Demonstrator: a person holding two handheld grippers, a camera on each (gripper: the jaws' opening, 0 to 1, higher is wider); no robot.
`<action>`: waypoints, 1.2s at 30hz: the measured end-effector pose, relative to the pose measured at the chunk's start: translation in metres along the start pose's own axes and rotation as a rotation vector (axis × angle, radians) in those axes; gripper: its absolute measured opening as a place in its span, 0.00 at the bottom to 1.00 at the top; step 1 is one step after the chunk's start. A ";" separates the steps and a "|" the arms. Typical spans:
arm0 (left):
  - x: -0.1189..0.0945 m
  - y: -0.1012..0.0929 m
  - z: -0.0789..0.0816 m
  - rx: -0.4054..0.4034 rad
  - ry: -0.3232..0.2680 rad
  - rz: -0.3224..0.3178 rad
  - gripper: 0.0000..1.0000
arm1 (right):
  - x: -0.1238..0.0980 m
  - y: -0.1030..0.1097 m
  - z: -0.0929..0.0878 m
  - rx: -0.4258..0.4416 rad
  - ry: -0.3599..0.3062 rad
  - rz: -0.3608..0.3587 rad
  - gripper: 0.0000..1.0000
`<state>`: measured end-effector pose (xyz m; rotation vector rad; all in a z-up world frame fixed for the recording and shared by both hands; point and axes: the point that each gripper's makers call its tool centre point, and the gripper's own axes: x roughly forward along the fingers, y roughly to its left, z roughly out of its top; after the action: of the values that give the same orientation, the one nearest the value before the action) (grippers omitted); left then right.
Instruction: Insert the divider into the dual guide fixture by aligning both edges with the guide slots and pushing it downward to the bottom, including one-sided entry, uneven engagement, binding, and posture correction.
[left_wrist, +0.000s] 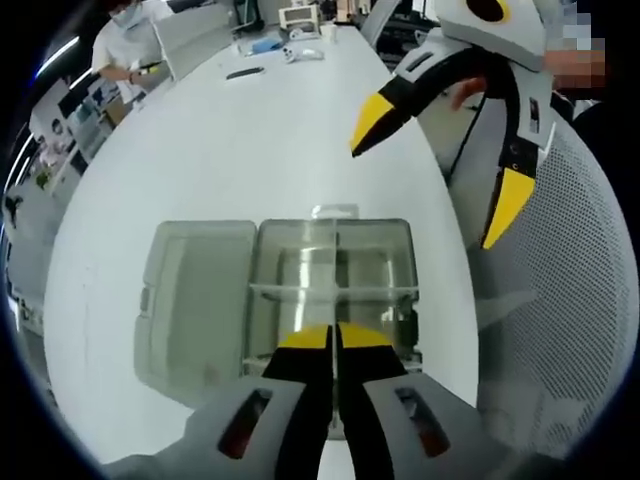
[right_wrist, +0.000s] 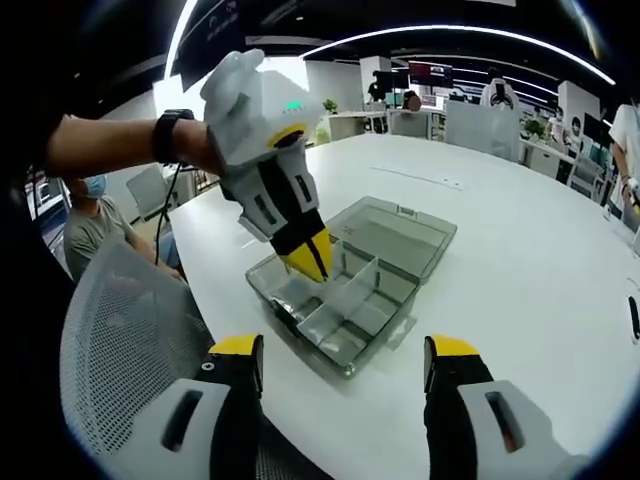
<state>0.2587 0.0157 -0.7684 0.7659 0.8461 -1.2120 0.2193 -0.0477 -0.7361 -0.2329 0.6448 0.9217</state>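
Note:
A clear plastic box (left_wrist: 385, 255) with guide slots lies on the white table, its lid (left_wrist: 195, 290) folded open beside it. My left gripper (left_wrist: 335, 338) is shut on the thin clear divider (left_wrist: 337, 270), which stands upright along the box's middle, crossing a fixed partition. In the right gripper view the left gripper (right_wrist: 310, 258) points down into the box (right_wrist: 350, 300), held by a hand with a wristwatch. My right gripper (right_wrist: 346, 350) is open, empty, and hangs short of the box over the table's near edge. The right gripper (left_wrist: 443, 165) sits above and to the right of the box.
A mesh chair back (left_wrist: 570, 300) (right_wrist: 120, 330) stands at the table's edge. A black pen (left_wrist: 245, 72) and small white items (left_wrist: 300, 40) lie at the far end. Seated people (right_wrist: 90, 225) work around the table (right_wrist: 520, 250).

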 end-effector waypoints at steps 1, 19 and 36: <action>0.000 -0.001 -0.001 -0.001 0.000 0.006 0.00 | 0.000 0.000 0.001 0.001 -0.001 0.000 0.63; -0.020 0.001 0.015 -0.101 -0.185 0.116 0.12 | -0.001 0.003 0.007 -0.018 -0.014 0.019 0.67; -0.040 -0.004 0.007 -0.267 -0.317 0.245 0.35 | 0.004 0.005 0.012 -0.020 -0.028 0.048 0.70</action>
<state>0.2504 0.0273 -0.7302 0.4309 0.6147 -0.9465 0.2219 -0.0364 -0.7287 -0.2224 0.6178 0.9760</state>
